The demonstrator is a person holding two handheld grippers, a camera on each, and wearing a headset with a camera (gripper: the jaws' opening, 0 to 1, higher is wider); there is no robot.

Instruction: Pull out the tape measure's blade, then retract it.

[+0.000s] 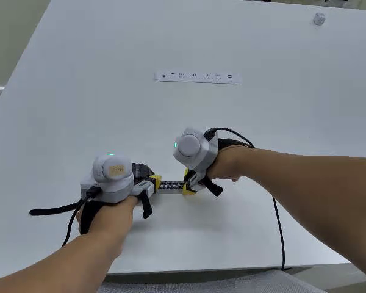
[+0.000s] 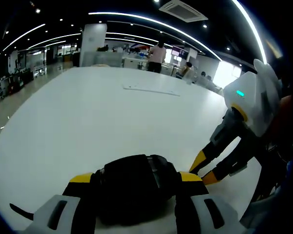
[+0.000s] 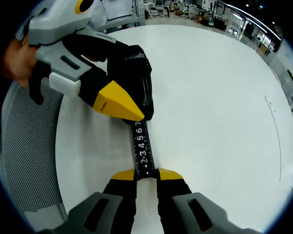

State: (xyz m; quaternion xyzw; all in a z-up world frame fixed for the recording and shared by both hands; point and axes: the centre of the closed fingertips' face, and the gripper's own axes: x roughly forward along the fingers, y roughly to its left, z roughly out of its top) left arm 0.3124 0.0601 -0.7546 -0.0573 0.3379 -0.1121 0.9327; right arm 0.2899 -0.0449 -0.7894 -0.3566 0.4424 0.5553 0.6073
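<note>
White workbench top (image 1: 79, 91) carries the work near its front edge. At the left, the left gripper (image 1: 154, 182) is closed on the black tape measure case (image 1: 141, 171); in the left gripper view its yellow-tipped jaws stand part-way apart, one on each side of the case (image 2: 134, 187), with the left gripper (image 2: 136, 178) low over the surface. From the case a short length of blade (image 1: 169, 184) runs to the right, flat along the table. In the right gripper view the blade (image 3: 141, 146) shows numerals 2 to 7. At the right, the right gripper (image 3: 146, 173) has its jaws nearly together, pinching the free end of the blade. A white power strip (image 1: 198, 77) lies well beyond both grippers.
</note>
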